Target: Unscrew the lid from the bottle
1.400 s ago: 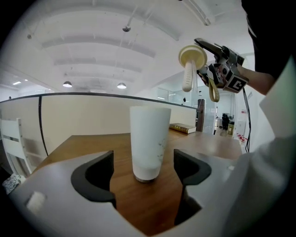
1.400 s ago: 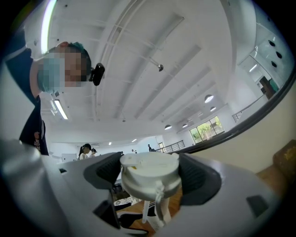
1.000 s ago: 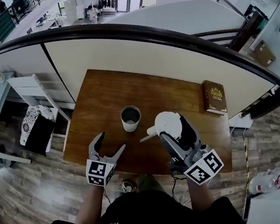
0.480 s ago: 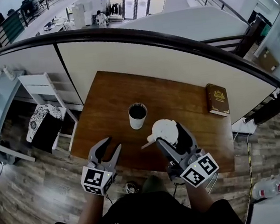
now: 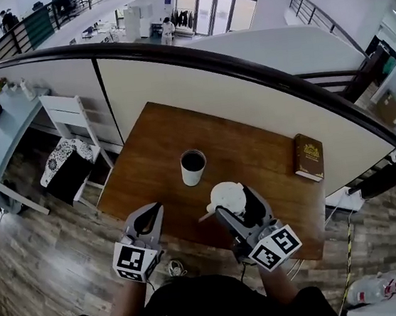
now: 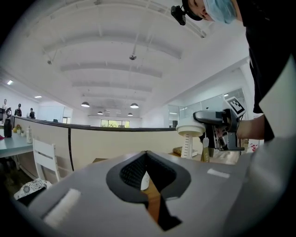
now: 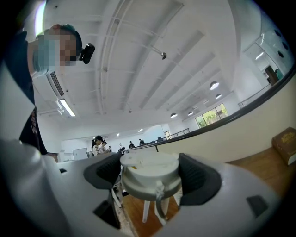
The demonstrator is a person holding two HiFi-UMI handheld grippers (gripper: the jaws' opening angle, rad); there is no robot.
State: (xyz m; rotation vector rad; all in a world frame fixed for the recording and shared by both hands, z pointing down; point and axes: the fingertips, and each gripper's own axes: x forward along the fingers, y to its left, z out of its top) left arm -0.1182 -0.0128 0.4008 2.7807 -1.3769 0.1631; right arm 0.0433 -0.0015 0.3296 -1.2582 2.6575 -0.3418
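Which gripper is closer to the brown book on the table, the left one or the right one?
Right. The right gripper, shut on the lid, sits left of the book; the left gripper, shut and empty, is much farther left.

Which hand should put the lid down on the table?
The right gripper: its jaws clamp the white lid over the table. The left gripper is shut, empty, off to the side.
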